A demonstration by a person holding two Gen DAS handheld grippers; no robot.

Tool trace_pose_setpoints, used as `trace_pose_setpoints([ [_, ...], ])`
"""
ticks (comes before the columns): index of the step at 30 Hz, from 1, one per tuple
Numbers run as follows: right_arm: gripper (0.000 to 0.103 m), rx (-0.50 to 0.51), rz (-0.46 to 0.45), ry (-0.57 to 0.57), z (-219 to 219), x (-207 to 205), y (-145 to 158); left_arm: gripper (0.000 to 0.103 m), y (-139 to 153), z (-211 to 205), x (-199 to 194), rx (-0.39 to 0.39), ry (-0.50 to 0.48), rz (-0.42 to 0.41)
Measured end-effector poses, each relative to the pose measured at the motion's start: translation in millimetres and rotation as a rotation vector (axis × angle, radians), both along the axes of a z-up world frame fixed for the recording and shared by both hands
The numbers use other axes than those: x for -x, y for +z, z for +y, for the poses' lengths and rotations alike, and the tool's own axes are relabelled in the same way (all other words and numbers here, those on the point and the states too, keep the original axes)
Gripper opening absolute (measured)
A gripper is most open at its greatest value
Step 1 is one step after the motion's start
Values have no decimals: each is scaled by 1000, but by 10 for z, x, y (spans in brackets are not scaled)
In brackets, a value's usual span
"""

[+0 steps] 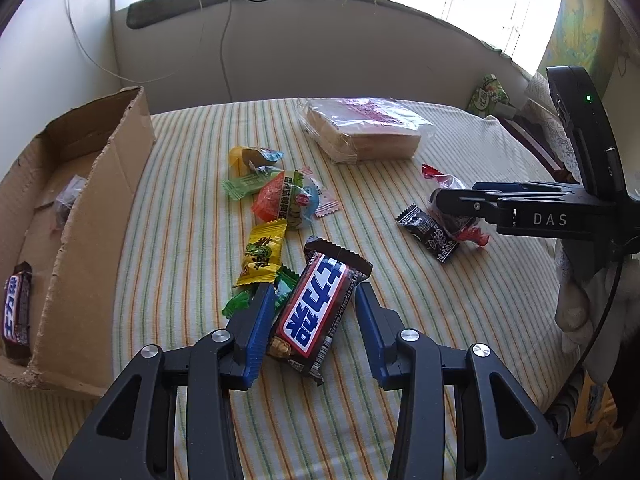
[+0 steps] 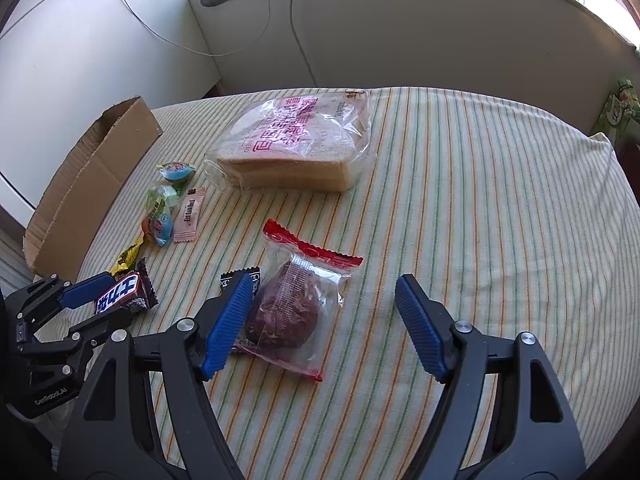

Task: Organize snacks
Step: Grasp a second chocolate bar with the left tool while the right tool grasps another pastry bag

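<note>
1. The cardboard box (image 1: 80, 216) sits at the left edge of the striped cloth (image 1: 400, 320). It has one chocolate bar and a small clear packet inside, so the job has only begun
2. Many snacks are left out: the candy pile (image 1: 276, 200), the bread bag (image 1: 360, 128) and the black candy (image 1: 426, 232)
3. The left gripper (image 1: 314, 304) is open around the chocolate bar (image 1: 316, 308), with a gap on one side. The bar lies flat, its long side running from the claw up and to the right
4. The right gripper (image 2: 324, 320) is open wide around the red-edged packet (image 2: 296, 304), not squeezing it
</note>
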State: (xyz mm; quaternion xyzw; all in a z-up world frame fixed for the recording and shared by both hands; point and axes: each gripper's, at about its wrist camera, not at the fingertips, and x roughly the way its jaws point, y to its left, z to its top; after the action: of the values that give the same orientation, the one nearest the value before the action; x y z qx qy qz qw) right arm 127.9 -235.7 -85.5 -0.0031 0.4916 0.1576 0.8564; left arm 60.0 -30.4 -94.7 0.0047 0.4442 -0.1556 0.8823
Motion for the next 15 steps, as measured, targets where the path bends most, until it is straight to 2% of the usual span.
trace_pose_setpoints([
  [3, 73, -9, 6, 5, -14, -9, -6, 33, -21, -52, 0, -27, -17, -6],
  [5, 67, -14, 9, 14, 5, -7, 0, 27, -48, -74, 1, -29, -24, 2],
  [7, 56, -21, 14, 23, 28, -5, 7, 27, -72, -93, 2, -37, -20, -2],
  [15, 38, -37, 7, 28, 31, 36, 42, 26, -63, -65, 88, 2, -6, -7],
])
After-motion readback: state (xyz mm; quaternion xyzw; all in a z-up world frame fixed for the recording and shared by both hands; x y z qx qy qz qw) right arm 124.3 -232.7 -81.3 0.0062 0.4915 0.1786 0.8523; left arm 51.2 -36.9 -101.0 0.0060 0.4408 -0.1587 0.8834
